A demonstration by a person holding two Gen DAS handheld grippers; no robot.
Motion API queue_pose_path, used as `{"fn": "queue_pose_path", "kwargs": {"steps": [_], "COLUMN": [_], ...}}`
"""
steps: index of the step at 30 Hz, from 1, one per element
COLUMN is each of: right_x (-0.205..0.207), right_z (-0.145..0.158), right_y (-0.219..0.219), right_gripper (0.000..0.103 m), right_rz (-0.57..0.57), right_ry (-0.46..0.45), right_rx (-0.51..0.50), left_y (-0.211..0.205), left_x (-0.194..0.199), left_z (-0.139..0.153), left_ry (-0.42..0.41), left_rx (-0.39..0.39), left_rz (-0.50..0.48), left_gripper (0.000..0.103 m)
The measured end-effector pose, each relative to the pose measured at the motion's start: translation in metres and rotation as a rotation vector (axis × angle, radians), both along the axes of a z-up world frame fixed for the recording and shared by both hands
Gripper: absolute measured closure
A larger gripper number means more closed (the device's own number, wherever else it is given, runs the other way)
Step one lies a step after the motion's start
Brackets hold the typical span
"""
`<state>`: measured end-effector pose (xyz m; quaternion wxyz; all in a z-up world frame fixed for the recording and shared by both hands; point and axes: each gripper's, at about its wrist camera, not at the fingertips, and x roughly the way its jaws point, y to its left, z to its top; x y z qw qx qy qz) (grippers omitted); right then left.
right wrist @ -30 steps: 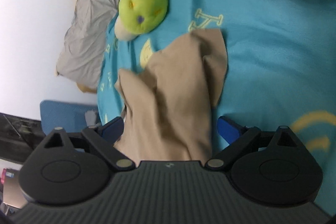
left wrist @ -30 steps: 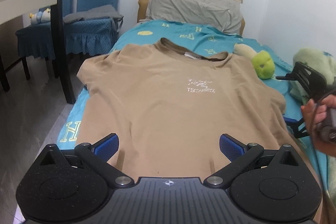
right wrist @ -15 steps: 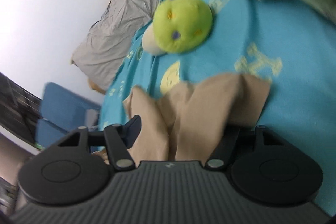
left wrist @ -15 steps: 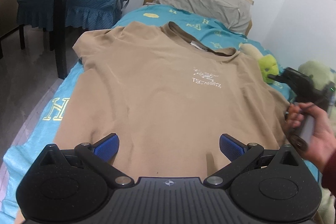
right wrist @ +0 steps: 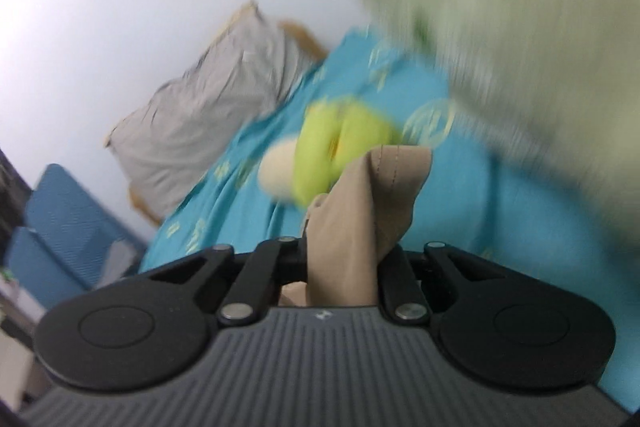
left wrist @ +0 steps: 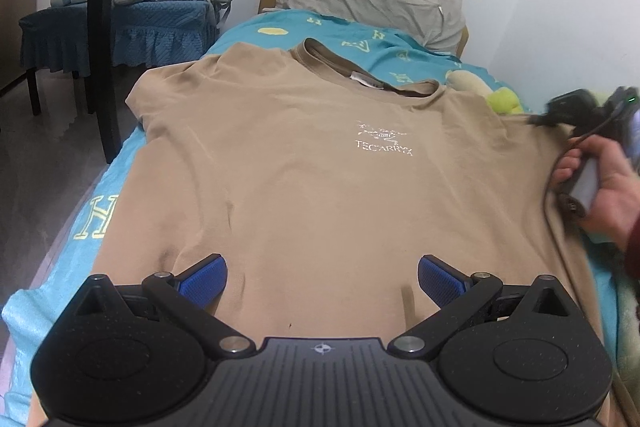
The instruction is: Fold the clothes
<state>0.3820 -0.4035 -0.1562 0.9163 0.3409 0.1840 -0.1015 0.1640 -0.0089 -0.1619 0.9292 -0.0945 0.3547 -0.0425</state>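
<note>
A tan T-shirt (left wrist: 312,187) with a white chest logo lies flat, front up, on the blue bed sheet (left wrist: 92,223). My left gripper (left wrist: 322,279) is open and empty, hovering over the shirt's bottom hem. My right gripper (right wrist: 344,255) is shut on the shirt's right sleeve (right wrist: 372,203) and holds it lifted off the bed. In the left wrist view the right gripper (left wrist: 576,115) sits at the shirt's right edge, held by a hand.
A grey pillow (left wrist: 372,3) lies at the head of the bed. A green plush toy (left wrist: 502,101) and a pale green blanket (right wrist: 520,7) lie at the bed's right side. Blue chairs (left wrist: 160,15) and a dark table leg (left wrist: 106,39) stand on the left.
My right gripper closed on the sleeve and lifted it, tilting upward. My left gripper drew back slightly over the hem and stayed open.
</note>
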Motion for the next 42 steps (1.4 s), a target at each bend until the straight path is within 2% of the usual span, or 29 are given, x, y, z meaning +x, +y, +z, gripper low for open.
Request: {"fn": "queue_pose_path", "kwargs": {"steps": [6, 7, 11, 14, 18, 23, 25, 28, 31, 34, 38, 42], "right_x": [-0.016, -0.017, -0.013, -0.006, 0.007, 0.025, 0.033, 0.045, 0.053, 0.05, 0.028, -0.02], "right_z": [0.033, 0.036, 0.047, 0.062, 0.073, 0.042, 0.024, 0.002, -0.01, -0.01, 0.013, 0.056], "right_y": [-0.007, -0.006, 0.02, 0.067, 0.156, 0.257, 0.287, 0.304, 0.287, 0.266, 0.257, 0.246], "right_gripper": [0.092, 0.095, 0.095, 0.095, 0.095, 0.095, 0.095, 0.095, 0.095, 0.094, 0.093, 0.093], "right_rz": [-0.113, -0.119, -0.083, 0.005, 0.179, 0.396, 0.464, 0.507, 0.478, 0.469, 0.489, 0.533], "right_ry": [-0.014, -0.015, -0.017, -0.06, -0.12, -0.087, -0.058, 0.0, 0.061, 0.082, 0.073, 0.039], "right_rx": [-0.224, -0.248, -0.287, -0.377, -0.546, -0.64, -0.677, -0.687, -0.607, -0.523, -0.53, -0.519], "left_y": [0.003, 0.004, 0.01, 0.017, 0.035, 0.056, 0.064, 0.074, 0.078, 0.075, 0.069, 0.052], "left_x": [-0.002, -0.002, -0.002, -0.001, -0.001, -0.007, -0.007, -0.004, 0.0, 0.002, 0.002, -0.011], "left_z": [0.006, 0.008, 0.02, 0.032, 0.047, 0.057, 0.056, 0.049, 0.042, 0.038, 0.036, 0.044], "left_ry": [-0.015, -0.021, -0.053, -0.08, -0.115, -0.158, -0.146, -0.113, -0.08, -0.073, -0.055, -0.085], "left_rx": [0.012, 0.016, 0.039, 0.069, 0.076, 0.113, 0.112, 0.086, 0.069, 0.09, 0.09, 0.117], "left_rz": [0.016, 0.02, 0.04, 0.066, 0.095, 0.145, 0.161, 0.18, 0.176, 0.167, 0.156, 0.113], "left_gripper": [0.0, 0.0, 0.0, 0.0, 0.0, 0.0, 0.0, 0.0, 0.0, 0.0, 0.0, 0.0]}}
